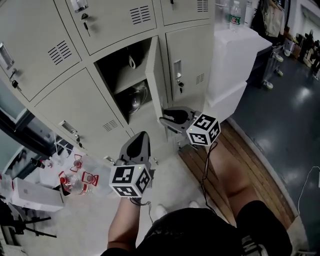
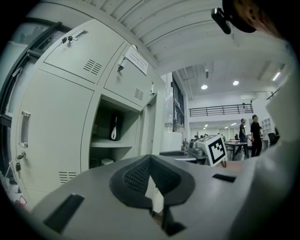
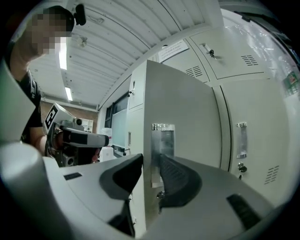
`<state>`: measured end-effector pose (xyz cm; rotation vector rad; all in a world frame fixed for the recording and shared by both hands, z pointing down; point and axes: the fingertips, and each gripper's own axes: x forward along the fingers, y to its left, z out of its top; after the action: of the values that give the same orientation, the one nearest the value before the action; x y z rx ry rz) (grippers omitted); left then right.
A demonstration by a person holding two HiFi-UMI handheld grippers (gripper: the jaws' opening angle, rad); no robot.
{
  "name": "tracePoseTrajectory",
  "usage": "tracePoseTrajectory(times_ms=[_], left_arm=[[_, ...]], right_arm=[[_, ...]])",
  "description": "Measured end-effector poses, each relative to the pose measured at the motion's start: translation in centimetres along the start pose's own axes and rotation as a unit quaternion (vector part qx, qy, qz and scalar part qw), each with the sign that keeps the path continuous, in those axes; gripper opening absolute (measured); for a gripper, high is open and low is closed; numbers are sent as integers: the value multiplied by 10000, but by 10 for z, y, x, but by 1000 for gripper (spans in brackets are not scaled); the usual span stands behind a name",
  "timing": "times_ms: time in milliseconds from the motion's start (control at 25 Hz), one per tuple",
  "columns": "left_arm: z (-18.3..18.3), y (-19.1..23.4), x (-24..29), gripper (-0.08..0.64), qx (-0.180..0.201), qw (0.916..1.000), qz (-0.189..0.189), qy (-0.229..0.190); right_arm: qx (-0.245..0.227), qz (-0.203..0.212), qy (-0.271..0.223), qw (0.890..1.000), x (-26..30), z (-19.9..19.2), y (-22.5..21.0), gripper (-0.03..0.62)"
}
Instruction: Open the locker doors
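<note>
- Now right claw (image 3: 149, 164) is clamped on the free edge of the open locker door (image 3: 187, 108), one pad on each side, at the metal handle plate (image 3: 162, 133). The door's lower edge is hidden behind the claw body.
- left claw (image 2: 150, 159) is closed with tips together, gripping nothing. A pale sliver shows low between the pads, can't tell what it is.
- Head view: left claw hangs apart from the lockers, below the open compartment (image 1: 125, 75). Its marker cube (image 1: 131, 181) shows only black-and-white squares.
- Inside the compartment a dark item (image 1: 131, 62) hangs in the upper part and a shiny round thing (image 1: 135, 98) sits below. Neither is identifiable.
- Neighbouring doors are closed. keys (image 1: 180, 86) hang from the lock of the door just right of the open one.
- paper label (image 2: 137, 59) on an upper door, print too small to read.
- bottle (image 1: 235, 15) stands on a white cabinet (image 1: 235, 60) right of the lockers, green label unreadable.
- clear bottles (image 1: 75, 177) with red labels sit low at left, print unreadable.
- Two people (image 2: 255, 133) stand far back in the left gripper view, tiny.
</note>
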<state>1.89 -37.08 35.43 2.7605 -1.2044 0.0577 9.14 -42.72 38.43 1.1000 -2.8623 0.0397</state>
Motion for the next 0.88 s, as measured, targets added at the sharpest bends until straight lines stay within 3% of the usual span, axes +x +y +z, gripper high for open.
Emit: tracePoseTrajectory(times_ms=[400, 880], left_arm=[[-3, -39, 21, -2, -7, 10000, -60, -36], [-10, -75, 36, -2, -73, 9999, -64, -58]], right_arm=[[-89, -11, -56, 9999, -46, -4, -18, 117], [-216, -588, -167, 9979, -90, -8, -48, 138]])
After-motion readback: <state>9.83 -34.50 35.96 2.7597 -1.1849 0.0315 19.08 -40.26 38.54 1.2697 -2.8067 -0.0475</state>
